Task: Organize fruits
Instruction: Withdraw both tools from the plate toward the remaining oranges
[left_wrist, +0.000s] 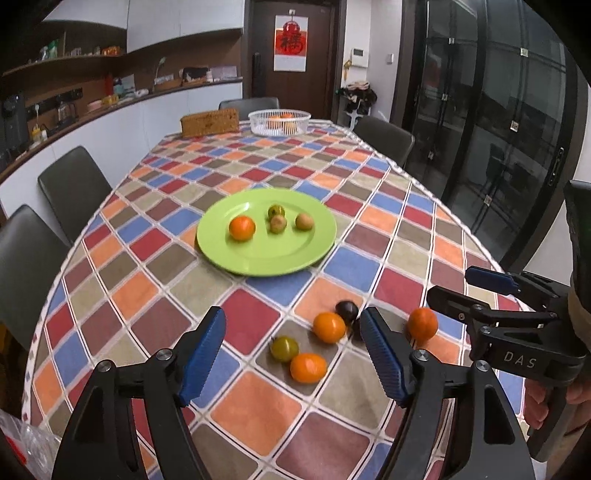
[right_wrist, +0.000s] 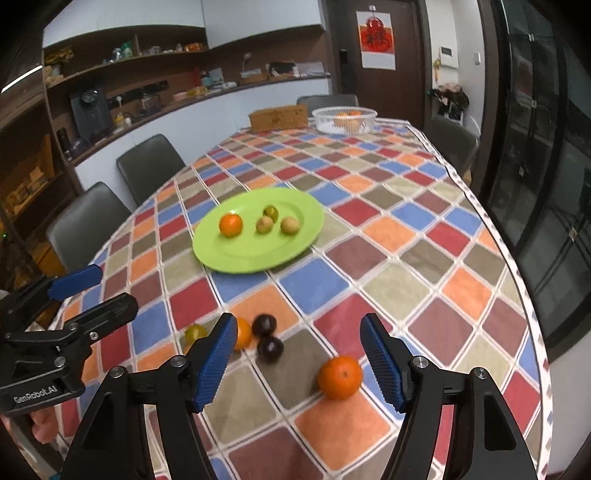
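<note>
The right gripper hangs wide open over the orange (near the table edge); centring before closing seems wise. The left gripper gapes, empty.

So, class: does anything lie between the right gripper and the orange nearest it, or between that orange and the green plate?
Nothing blocks the open right gripper from the orange. Toward the green plate, two dark plums lie just left of a straight path; otherwise only bare tablecloth.
</note>
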